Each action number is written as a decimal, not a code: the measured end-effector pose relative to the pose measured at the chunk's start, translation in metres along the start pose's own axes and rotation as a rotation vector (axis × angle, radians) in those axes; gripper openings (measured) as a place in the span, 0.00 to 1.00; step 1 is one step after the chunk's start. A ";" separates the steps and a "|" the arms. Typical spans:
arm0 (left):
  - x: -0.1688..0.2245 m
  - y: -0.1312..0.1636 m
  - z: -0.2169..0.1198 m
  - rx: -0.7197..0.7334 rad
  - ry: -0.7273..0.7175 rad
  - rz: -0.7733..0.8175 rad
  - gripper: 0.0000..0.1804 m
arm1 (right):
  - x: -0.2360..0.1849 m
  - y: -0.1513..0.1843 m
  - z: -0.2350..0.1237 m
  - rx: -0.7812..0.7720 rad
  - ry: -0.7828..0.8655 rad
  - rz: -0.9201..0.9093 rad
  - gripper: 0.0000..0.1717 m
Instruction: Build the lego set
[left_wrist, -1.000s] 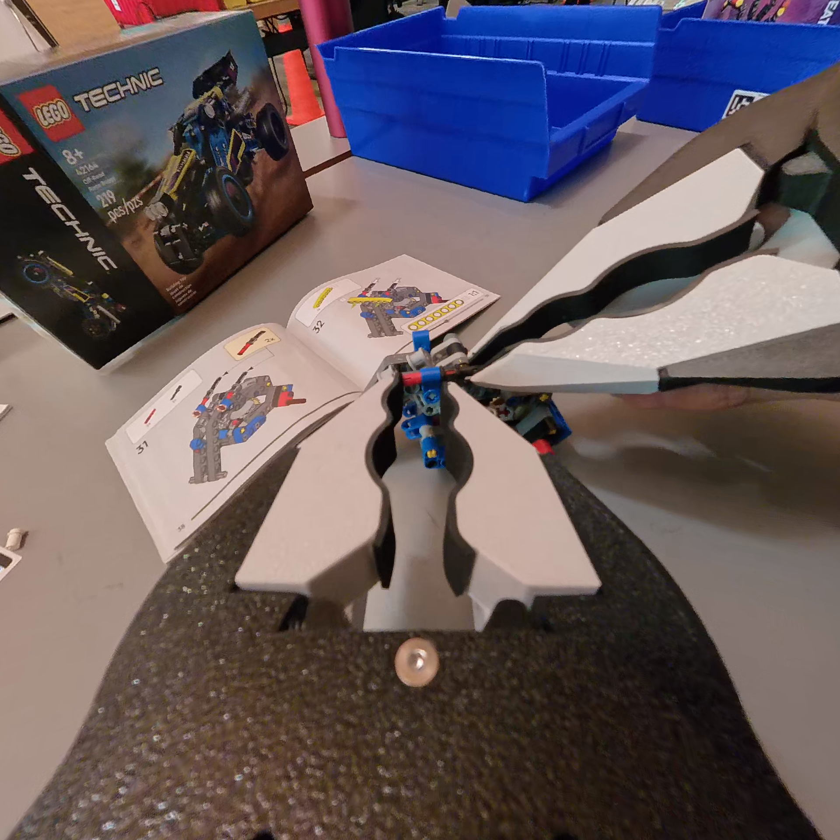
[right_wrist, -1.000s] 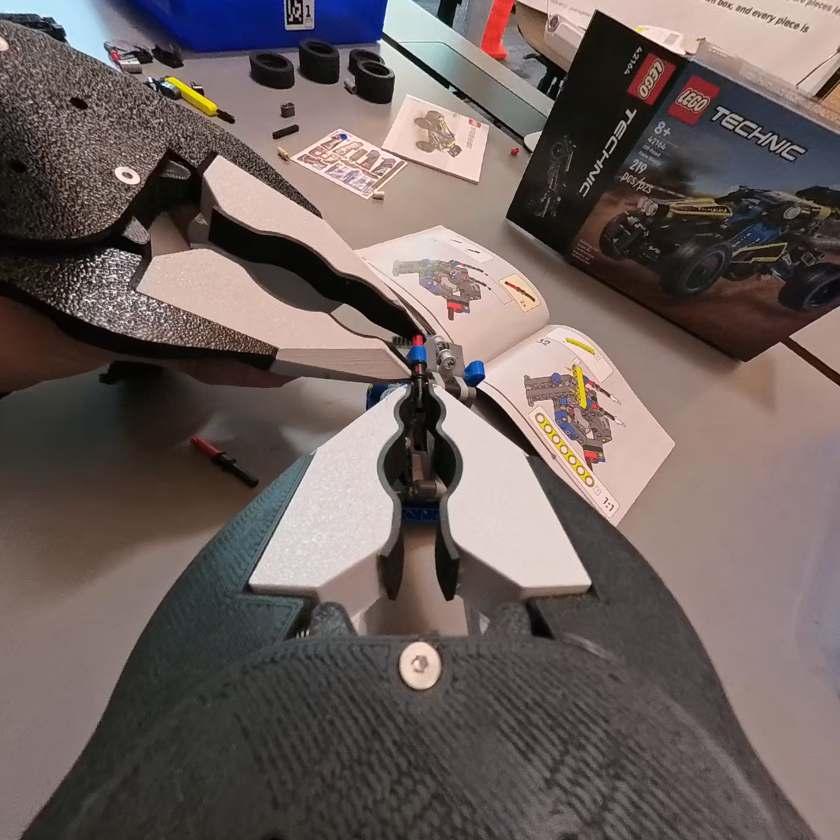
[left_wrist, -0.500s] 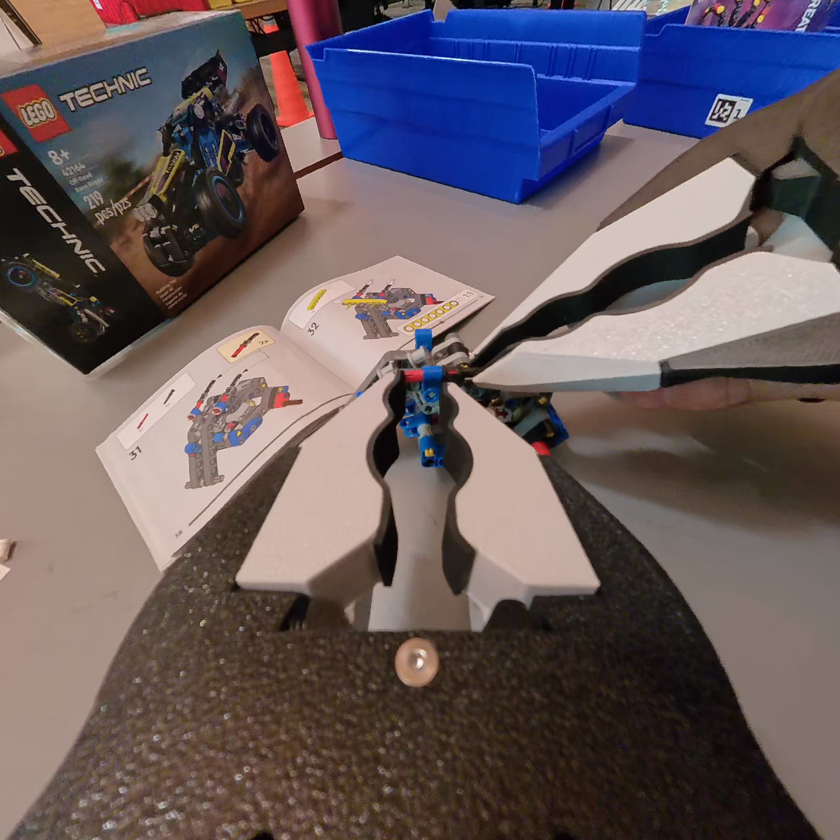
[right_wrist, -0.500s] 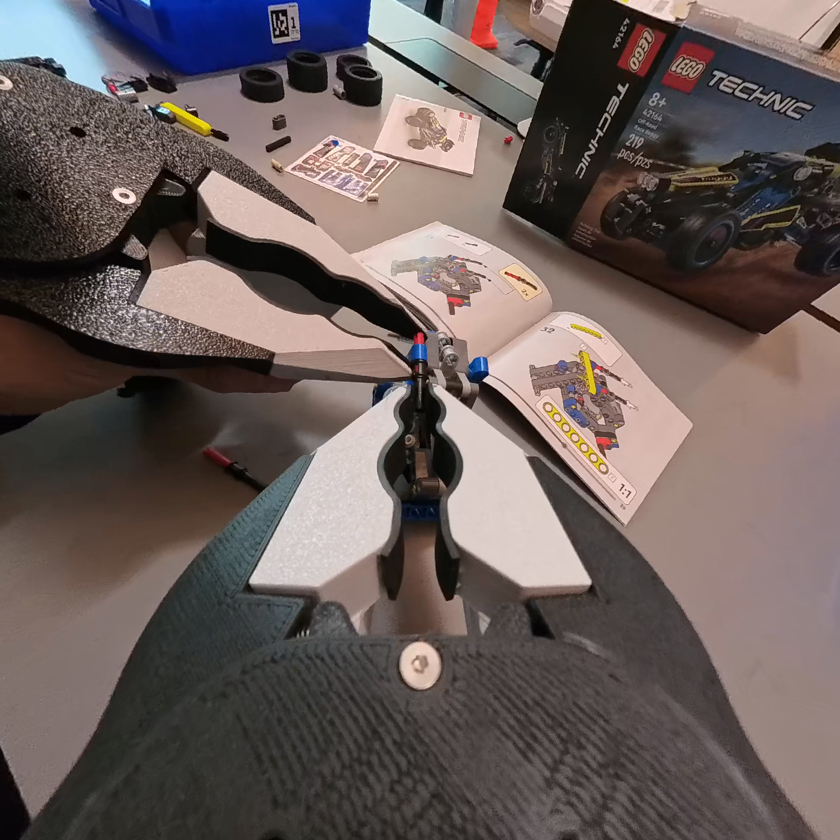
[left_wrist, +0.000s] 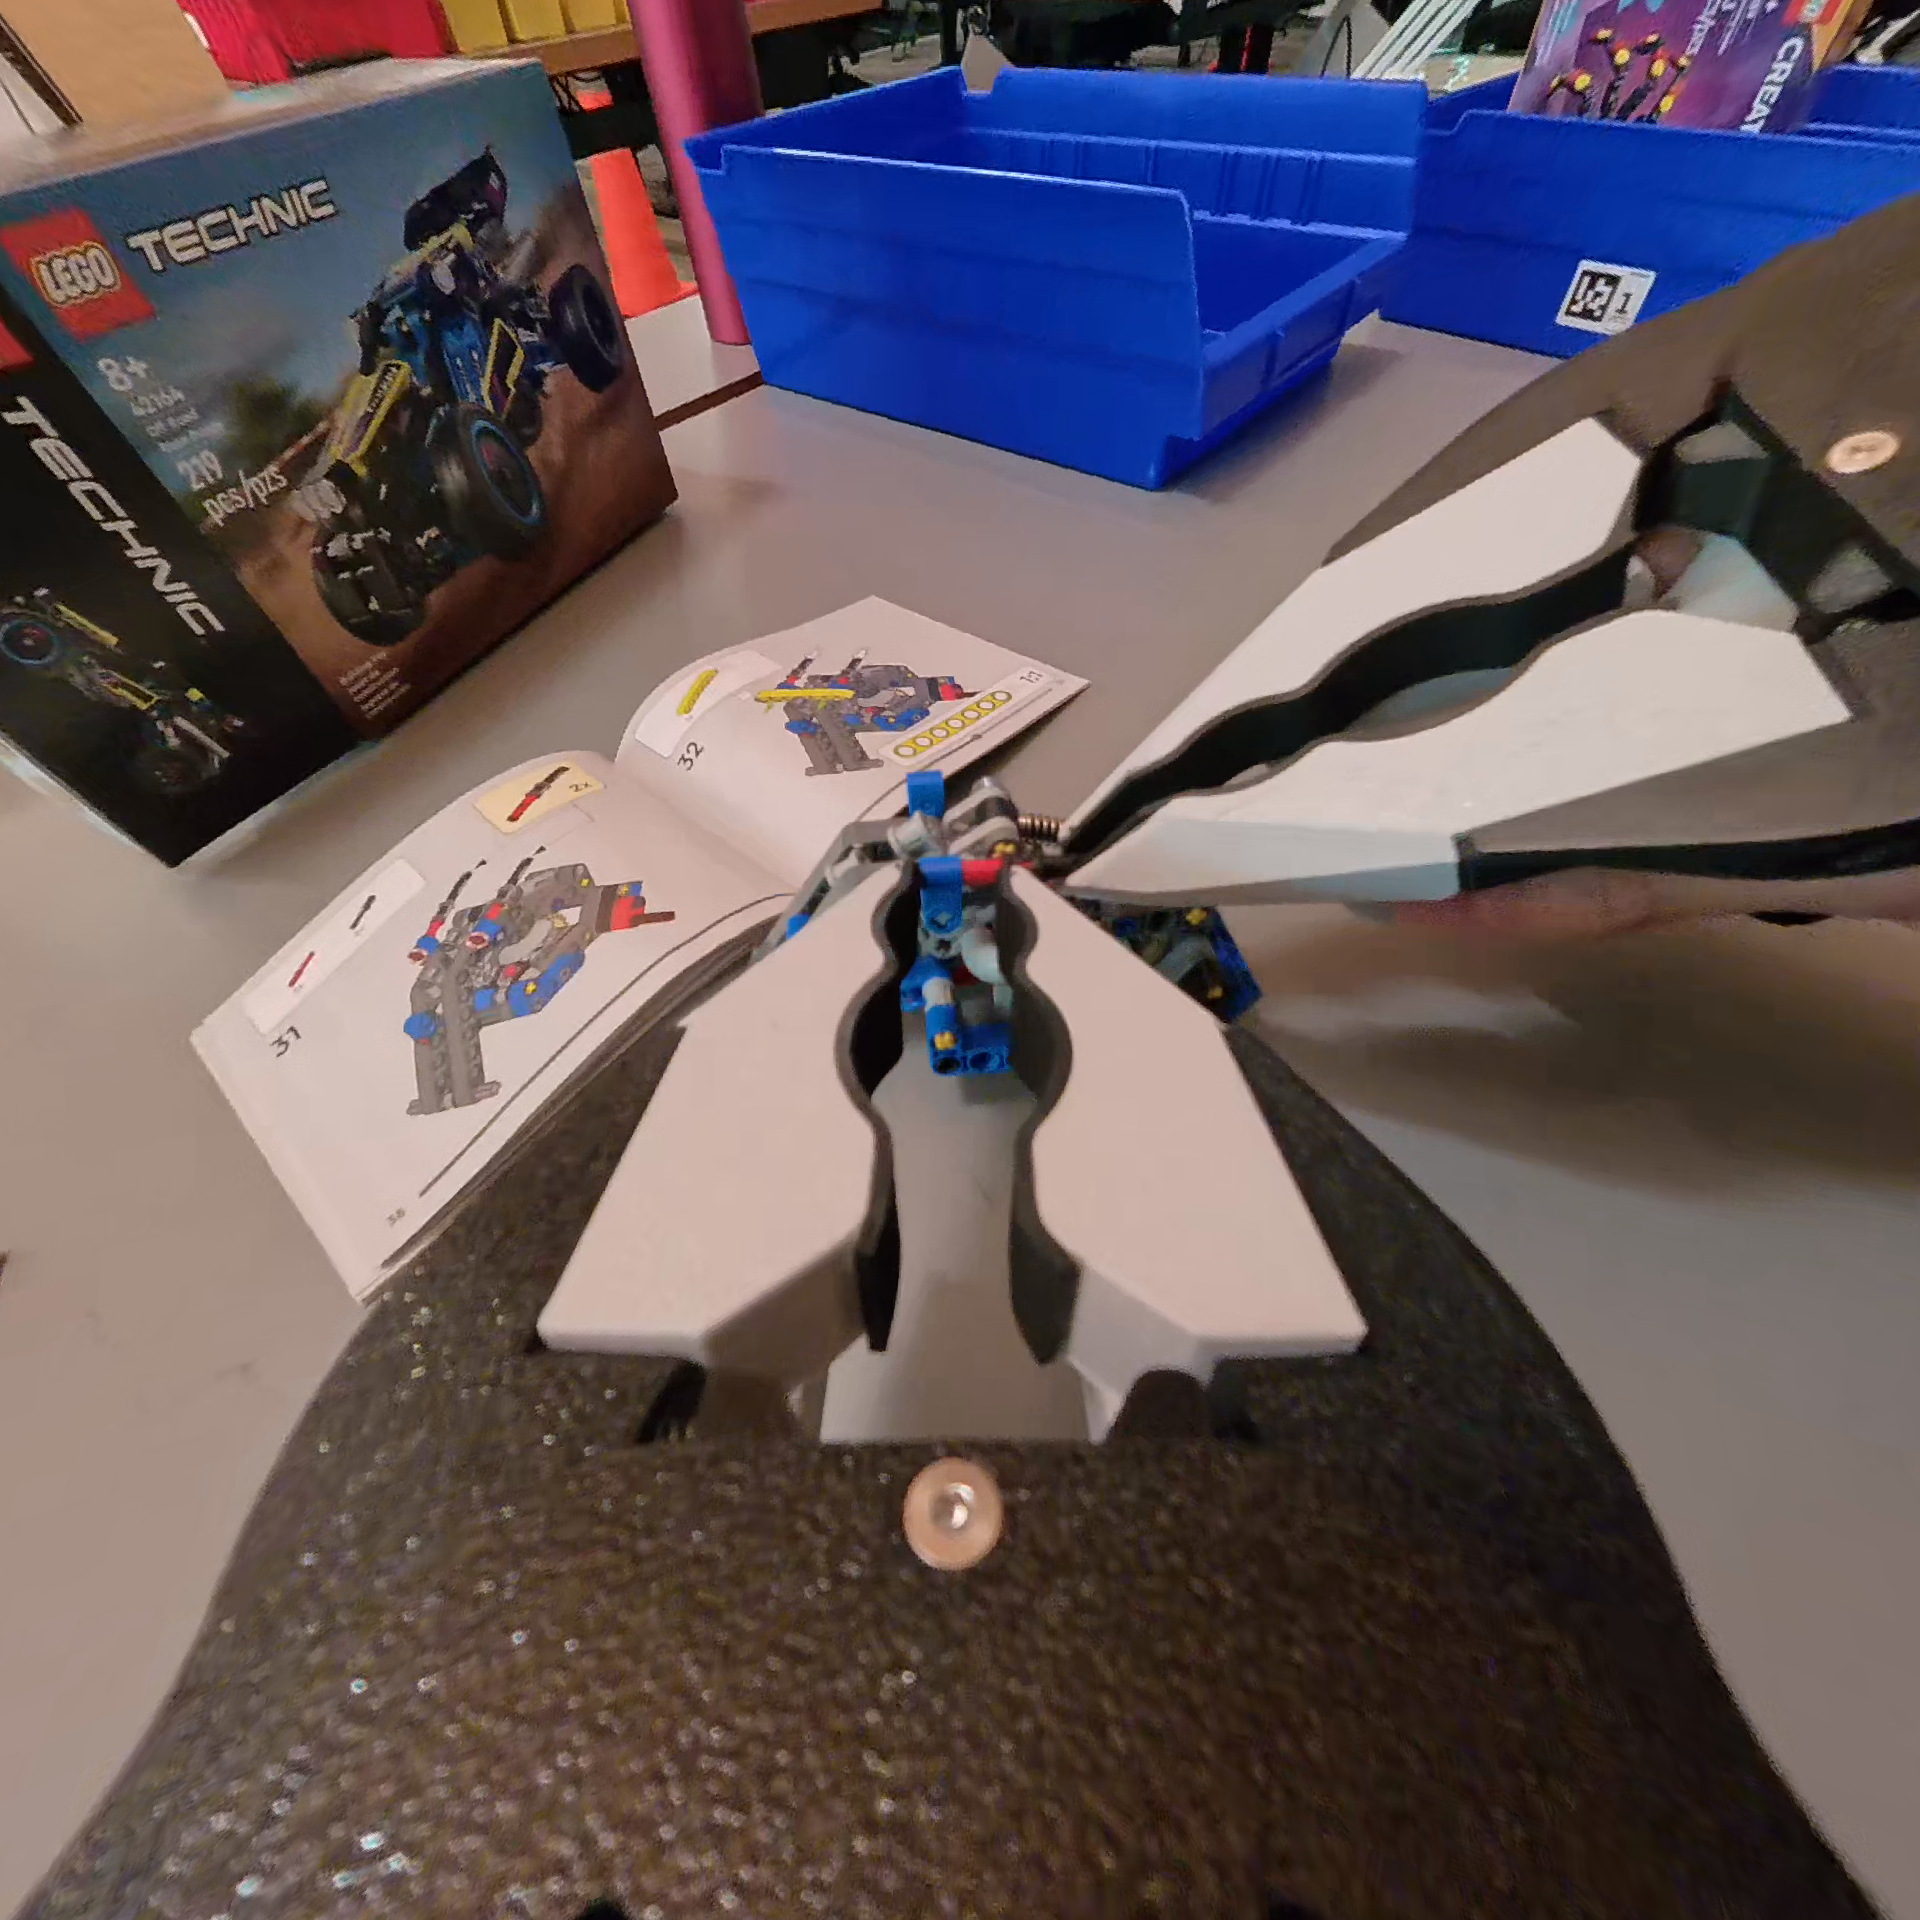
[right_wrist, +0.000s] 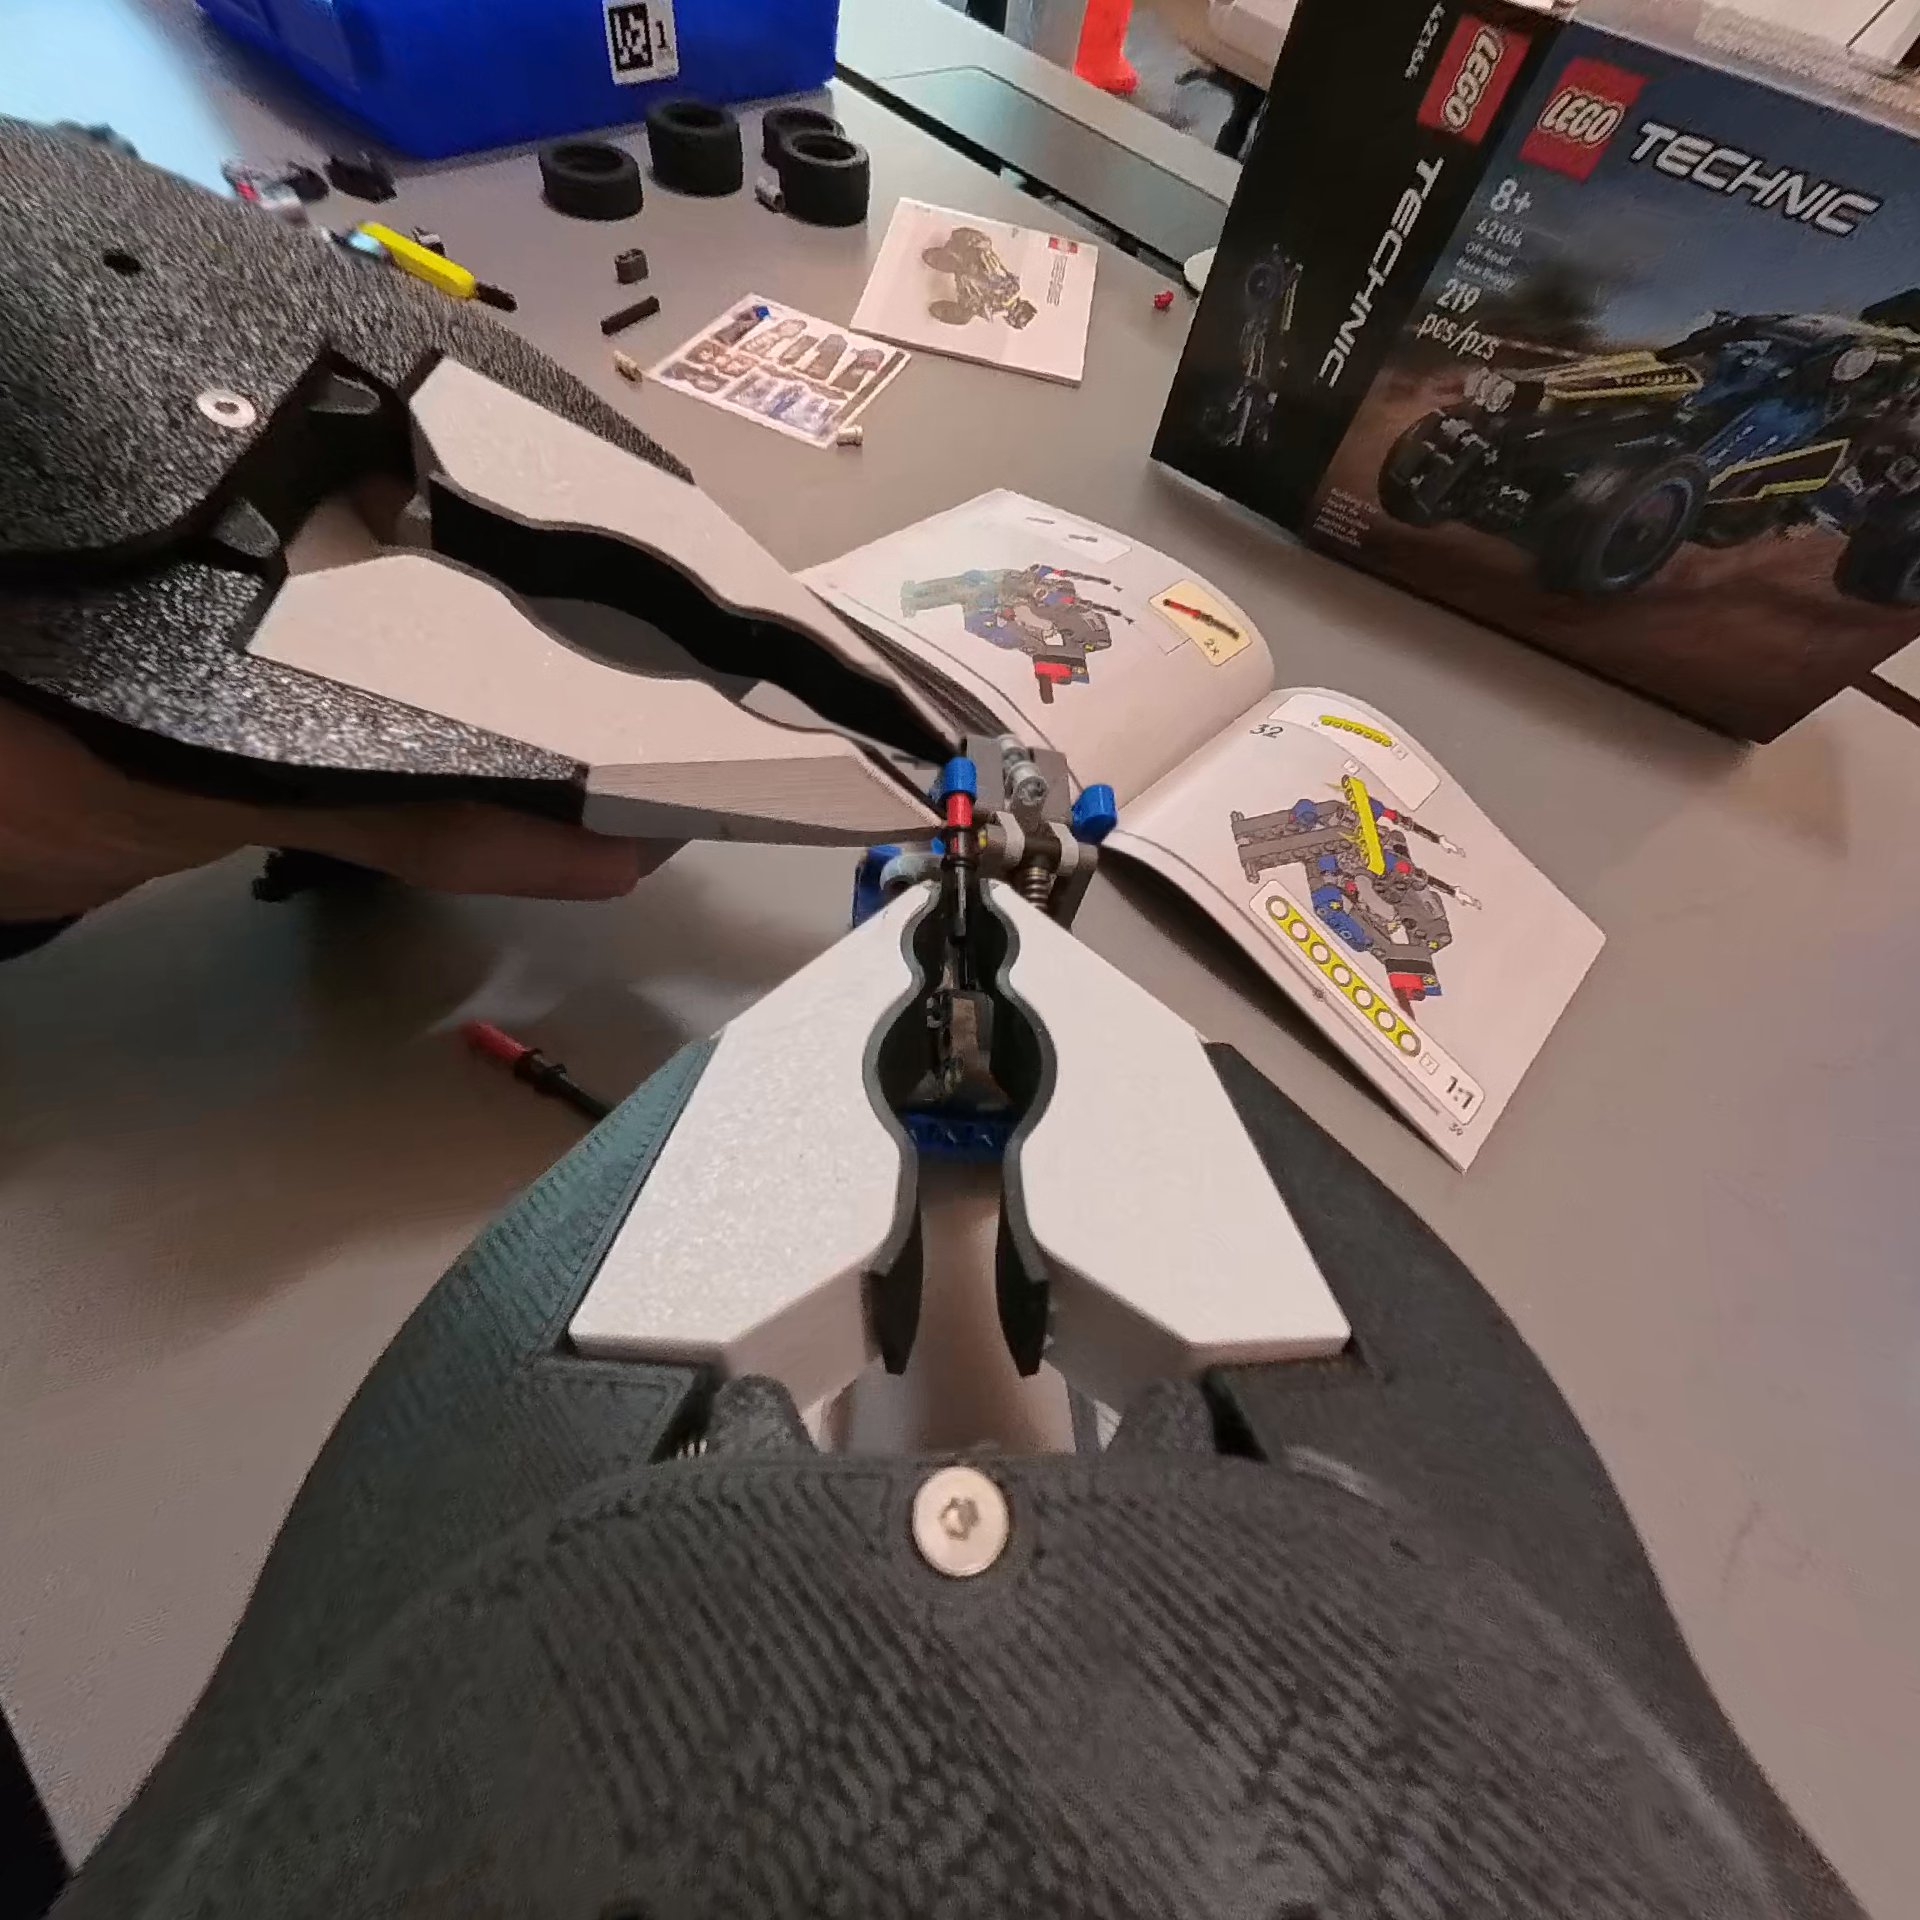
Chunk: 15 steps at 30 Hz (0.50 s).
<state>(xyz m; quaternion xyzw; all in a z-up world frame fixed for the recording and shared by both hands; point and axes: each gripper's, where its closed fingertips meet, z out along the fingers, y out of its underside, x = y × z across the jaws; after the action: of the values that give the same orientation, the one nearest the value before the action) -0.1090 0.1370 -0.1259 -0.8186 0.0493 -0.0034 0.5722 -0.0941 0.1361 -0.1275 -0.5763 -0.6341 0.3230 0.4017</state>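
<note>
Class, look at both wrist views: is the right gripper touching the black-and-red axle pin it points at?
Touching. In the right wrist view, the right gripper has its fingertips closed against the thin axle pin, no gap showing either side.

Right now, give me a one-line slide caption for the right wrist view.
Right tool pinches a red-and-black pin into a grey-blue brick assembly steadied by the left tool, beside an open instruction booklet.

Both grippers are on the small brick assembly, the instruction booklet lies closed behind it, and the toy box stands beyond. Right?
Not quite: the instruction booklet lies open, two pages showing, as the right wrist view shows. Both grippers, left and right, do meet at the brick assembly, toy box beyond.
</note>
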 end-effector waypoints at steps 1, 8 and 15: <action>0.001 0.001 0.000 -0.006 0.006 -0.003 0.07 | -0.001 0.002 0.001 -0.009 0.000 -0.007 0.01; -0.002 0.007 -0.003 -0.038 0.011 -0.004 0.07 | -0.002 0.003 0.002 -0.007 -0.001 -0.063 0.01; -0.002 0.009 -0.004 -0.045 0.022 0.003 0.09 | 0.000 0.002 0.005 -0.009 0.023 -0.104 0.02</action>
<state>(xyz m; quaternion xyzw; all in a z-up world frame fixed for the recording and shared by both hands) -0.1118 0.1309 -0.1328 -0.8311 0.0568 -0.0106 0.5531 -0.0974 0.1361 -0.1312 -0.5482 -0.6599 0.2921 0.4227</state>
